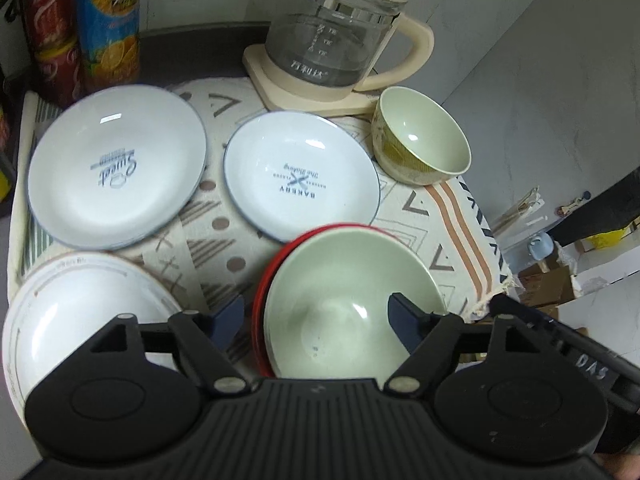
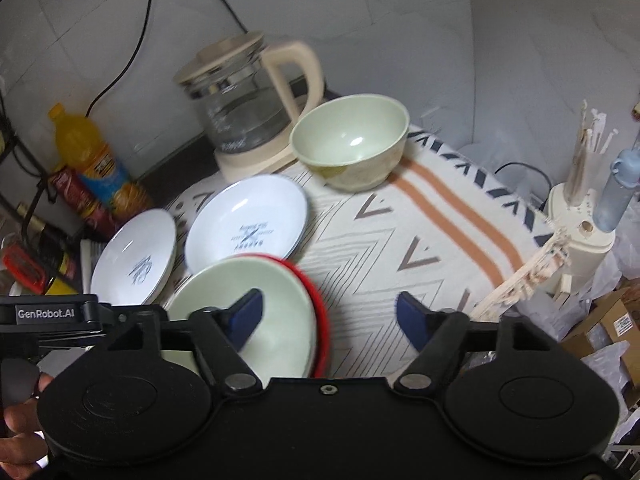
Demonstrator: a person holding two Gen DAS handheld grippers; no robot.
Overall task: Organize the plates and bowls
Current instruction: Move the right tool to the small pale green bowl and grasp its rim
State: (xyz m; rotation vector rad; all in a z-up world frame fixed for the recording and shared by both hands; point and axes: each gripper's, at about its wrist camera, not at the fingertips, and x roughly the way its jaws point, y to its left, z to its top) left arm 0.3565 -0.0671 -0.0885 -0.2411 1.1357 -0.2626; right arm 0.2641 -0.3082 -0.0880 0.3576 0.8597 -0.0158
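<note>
Inventory of the patterned cloth (image 1: pixel 448 216) and what stands on and around it.

Plates, white with blue rim and printed lettering: two. The larger plate (image 1: pixel 116 168) lies far left; the smaller plate (image 1: pixel 302 182) lies just to its right, apart from it.

Bowls, pale green inside: two. One shallow green bowl (image 1: pixel 344 300) sits nested in a red bowl (image 1: pixel 266 292), of which only the rim shows, at the near middle of the cloth. One deep green bowl (image 1: pixel 420 140) stands at the far right, beside the kettle base.

Bowls, white with a thin brown line: one, the white bowl (image 1: pixel 80 312), near left, partly hidden behind the gripper body.

Red bowls: one, as noted.

Glass kettle (image 1: pixel 332 36) with cream handle and base: one, far middle.

Drinks at far left: one orange bottle (image 1: pixel 108 24) and two red cans (image 1: pixel 52 40), stacked.

Left gripper (image 1: pixel 316 316): jaws spread wide, straddling the near left part of the nested green bowl, one finger outside the red rim, one over the bowl's inside; pads not pressing.

Right gripper (image 2: pixel 330 316): jaws spread wide, left finger over the same bowl's inside, right finger over bare cloth; nothing gripped.
</note>
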